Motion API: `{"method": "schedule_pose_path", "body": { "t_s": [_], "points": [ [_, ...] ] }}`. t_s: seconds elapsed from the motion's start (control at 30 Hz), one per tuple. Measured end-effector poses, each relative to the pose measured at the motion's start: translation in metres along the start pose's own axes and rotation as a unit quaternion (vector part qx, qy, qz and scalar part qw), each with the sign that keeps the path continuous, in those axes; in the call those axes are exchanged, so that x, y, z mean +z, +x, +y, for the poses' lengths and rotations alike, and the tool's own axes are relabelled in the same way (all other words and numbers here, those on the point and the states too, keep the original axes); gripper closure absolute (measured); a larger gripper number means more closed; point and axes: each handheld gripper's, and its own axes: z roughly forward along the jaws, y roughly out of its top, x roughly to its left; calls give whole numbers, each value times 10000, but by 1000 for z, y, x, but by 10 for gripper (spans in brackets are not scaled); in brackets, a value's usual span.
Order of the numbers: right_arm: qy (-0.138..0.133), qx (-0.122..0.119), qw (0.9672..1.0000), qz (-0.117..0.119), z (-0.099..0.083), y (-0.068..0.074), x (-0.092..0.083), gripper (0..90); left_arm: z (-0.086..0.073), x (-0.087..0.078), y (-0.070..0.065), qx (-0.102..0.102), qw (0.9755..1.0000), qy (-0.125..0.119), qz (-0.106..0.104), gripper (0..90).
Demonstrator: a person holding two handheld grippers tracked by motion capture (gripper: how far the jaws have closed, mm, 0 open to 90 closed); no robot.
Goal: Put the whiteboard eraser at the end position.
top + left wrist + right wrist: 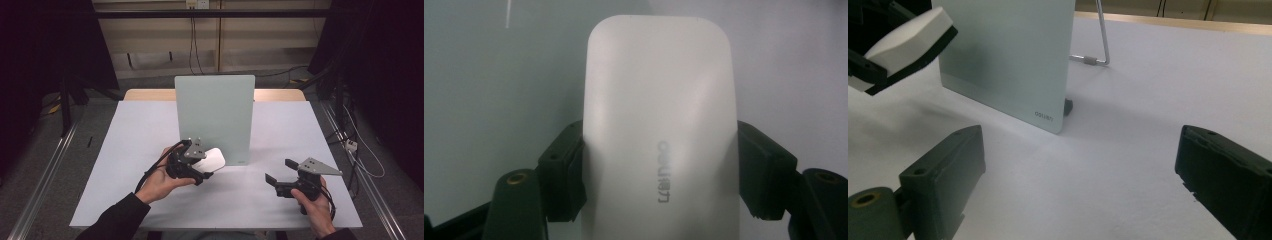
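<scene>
Left gripper view shows my left gripper [659, 175] with its jaws clamped on a smooth white rounded-rectangle mouse [659, 125], held just in front of the upright pale green panel [215, 117] on the white table [130, 165]. My right gripper [278, 171] hovers nearby, jaws apart, holding nothing.

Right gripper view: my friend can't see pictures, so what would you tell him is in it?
Two black jaws of the right gripper stand wide apart above a white table, holding nothing. Ahead stands a pale green board propped upright on a wire stand. At the top left, the left gripper clamps a white rounded object.
</scene>
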Motion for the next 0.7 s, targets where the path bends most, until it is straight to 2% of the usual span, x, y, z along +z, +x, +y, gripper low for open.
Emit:
{"method": "schedule_pose_path", "body": {
  "t_s": [0.07, 0.27, 0.5, 0.53, 0.57, 0.7],
  "points": [
    [-10, -6, 10000, -5, 0, 0, 0, 57, 1, 5, -3, 48, 9999, 142, -54, 311],
    [-8, -11, 10000, -4, 0, 0, 0, 57, 2, 15, -8, 126, 9989, 331, -295, 311],
    [5, -6, 10000, 0, 0, 0, 0, 57, 1, 27, -13, 198, 9972, 548, -468, 311],
    [7, 2, 10000, -2, 0, 0, 0, 57, 3, 27, -15, 265, 9967, 706, -313, 311],
    [7, -7, 10000, -2, 0, 0, 0, 57, 1, 30, -15, 197, 9971, 565, -472, 311],
    [6, -8, 10000, 2, 0, 0, 0, 57, 2, 35, -16, 226, 9961, 655, -551, 311]
  ]
}}
